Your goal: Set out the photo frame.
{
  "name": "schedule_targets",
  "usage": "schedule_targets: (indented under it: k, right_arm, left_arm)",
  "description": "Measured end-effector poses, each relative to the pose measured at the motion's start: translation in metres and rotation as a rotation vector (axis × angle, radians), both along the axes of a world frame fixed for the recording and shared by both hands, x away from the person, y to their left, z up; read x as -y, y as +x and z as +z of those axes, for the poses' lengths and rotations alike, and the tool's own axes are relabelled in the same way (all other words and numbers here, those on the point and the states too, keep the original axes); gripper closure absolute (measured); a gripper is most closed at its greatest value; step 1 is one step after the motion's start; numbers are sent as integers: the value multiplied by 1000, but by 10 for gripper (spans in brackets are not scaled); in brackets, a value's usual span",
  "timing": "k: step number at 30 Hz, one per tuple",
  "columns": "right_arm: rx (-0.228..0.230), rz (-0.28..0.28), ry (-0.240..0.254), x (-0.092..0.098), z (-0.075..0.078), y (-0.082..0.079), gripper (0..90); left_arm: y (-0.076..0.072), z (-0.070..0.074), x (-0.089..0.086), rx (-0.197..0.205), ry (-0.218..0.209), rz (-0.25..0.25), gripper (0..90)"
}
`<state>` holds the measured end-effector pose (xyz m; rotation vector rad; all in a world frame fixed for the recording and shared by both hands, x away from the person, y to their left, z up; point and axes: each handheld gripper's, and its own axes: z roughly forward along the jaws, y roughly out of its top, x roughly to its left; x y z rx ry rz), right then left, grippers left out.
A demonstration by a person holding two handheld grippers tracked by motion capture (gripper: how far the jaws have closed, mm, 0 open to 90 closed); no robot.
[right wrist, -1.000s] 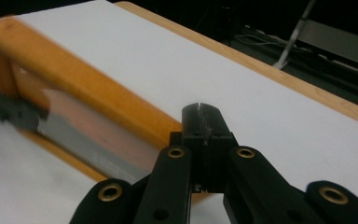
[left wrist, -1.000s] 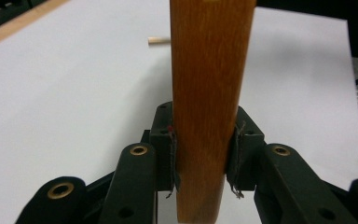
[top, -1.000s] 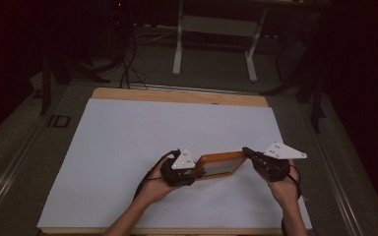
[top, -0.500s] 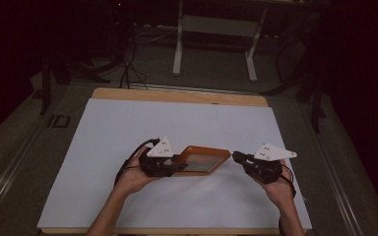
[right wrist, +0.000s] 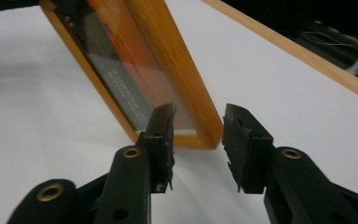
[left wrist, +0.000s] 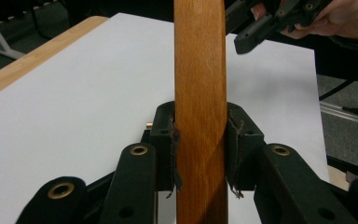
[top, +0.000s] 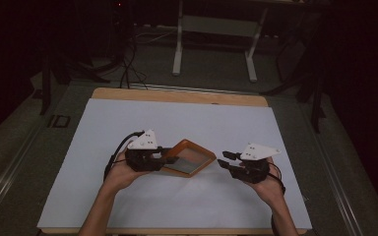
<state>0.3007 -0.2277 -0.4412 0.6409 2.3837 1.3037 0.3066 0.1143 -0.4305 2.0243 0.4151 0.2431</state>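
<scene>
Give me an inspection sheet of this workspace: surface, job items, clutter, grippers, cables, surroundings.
Surface: white sheet covering a wooden-edged table.
Job's things: orange-brown wooden picture frame with a dark glass pane, one end clamped, tilted above the sheet.
Clutter: nothing seen.
Grippers: left gripper shut on the frame's edge; right gripper open beside the frame's far corner, jaws have just been opening, nothing between them.
Cables: black cable looping from the left gripper; more cables on the floor.
Surroundings: dark room, white metal stand behind the table.
</scene>
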Motion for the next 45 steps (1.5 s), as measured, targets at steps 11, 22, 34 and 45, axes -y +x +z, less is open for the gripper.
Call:
schedule_targets:
  k: [11,22,34,45]
  right_arm:
    - [-5,94,-29,-33,4,9,561]
    - [-48,222,-16,-56,1,26,487]
    - [-56,323,-8,-75,-2,38,479]
    - [-4,313,-31,-67,-3,29,674]
  left_arm:
    - [-1,7,-8,11,-21,-15,687]
    - [-2,8,-6,24,-45,-49,687]
    - [0,5,-8,27,-67,-67,680]
    - [8,2,-26,-22,-169,29,498]
